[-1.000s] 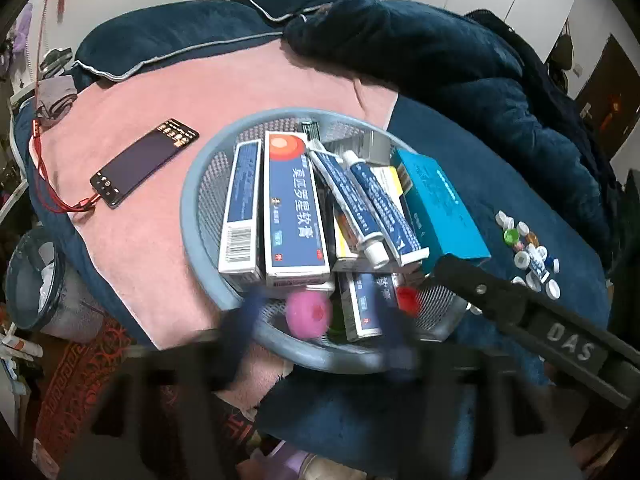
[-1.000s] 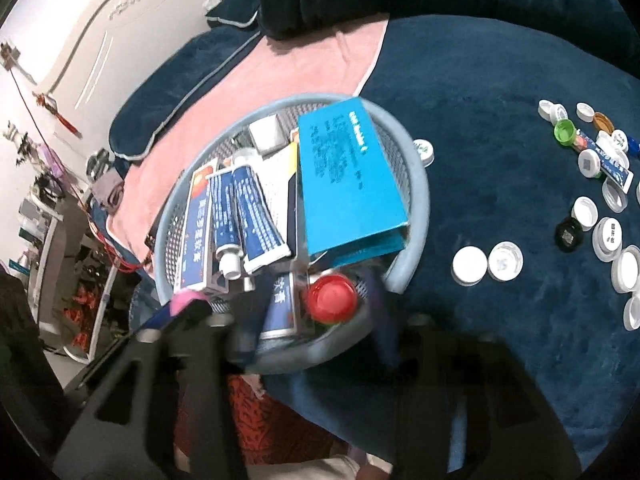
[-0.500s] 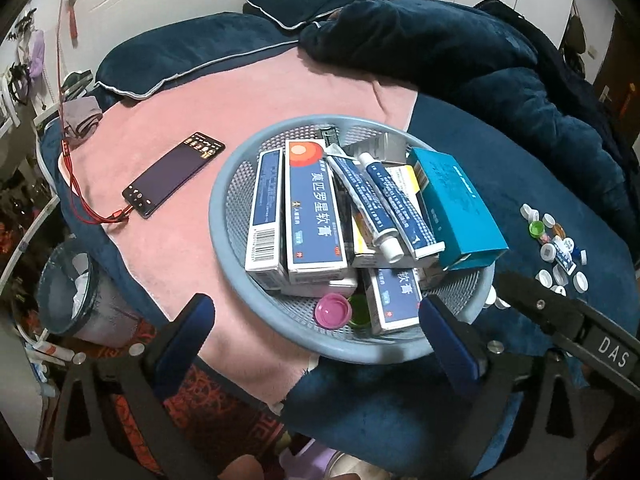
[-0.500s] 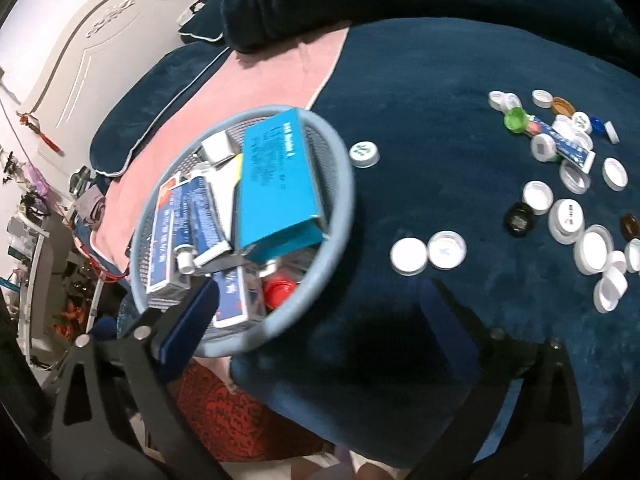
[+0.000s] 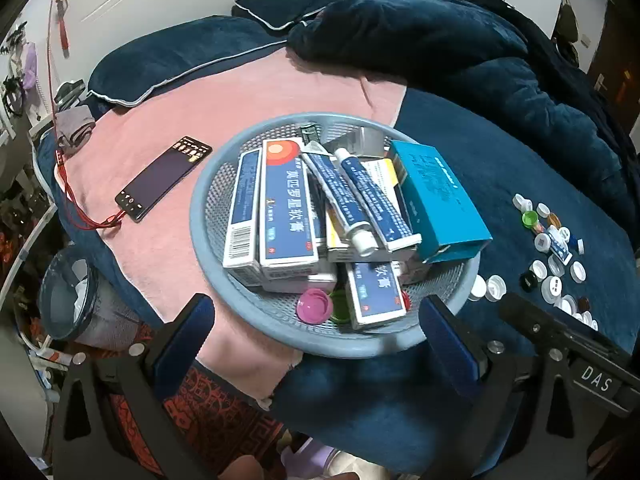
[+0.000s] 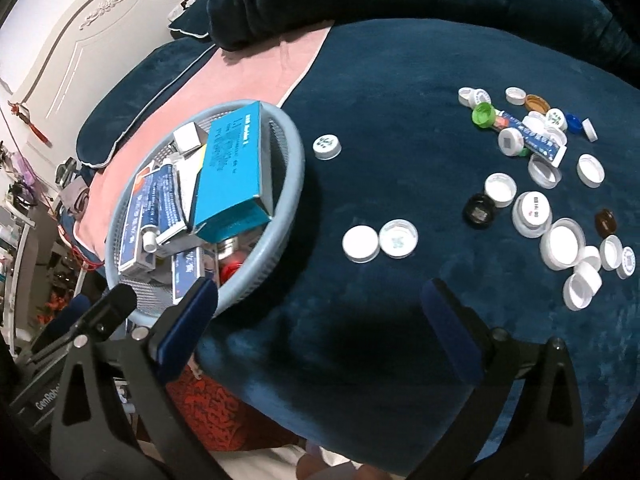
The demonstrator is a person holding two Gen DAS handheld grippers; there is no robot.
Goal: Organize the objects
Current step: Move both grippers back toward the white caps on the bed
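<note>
On the soft blanket (image 6: pixel 380 60), loose caps (image 6: pixel 360 243) can be scattered by the wide, empty right gripper (image 6: pixel 316 320); left gripper (image 5: pixel 316 330) equally wide, and the overfilled basket (image 5: pixel 200 216) can be tipped.

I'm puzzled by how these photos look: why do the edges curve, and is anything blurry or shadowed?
Left wrist view: the fisheye lens bends the room and blackens the corners; the basket is sharp. Right wrist view: same curving; a dark shadow lies on the blue blanket between the open right gripper's fingers; the bottle caps look crisp.
</note>
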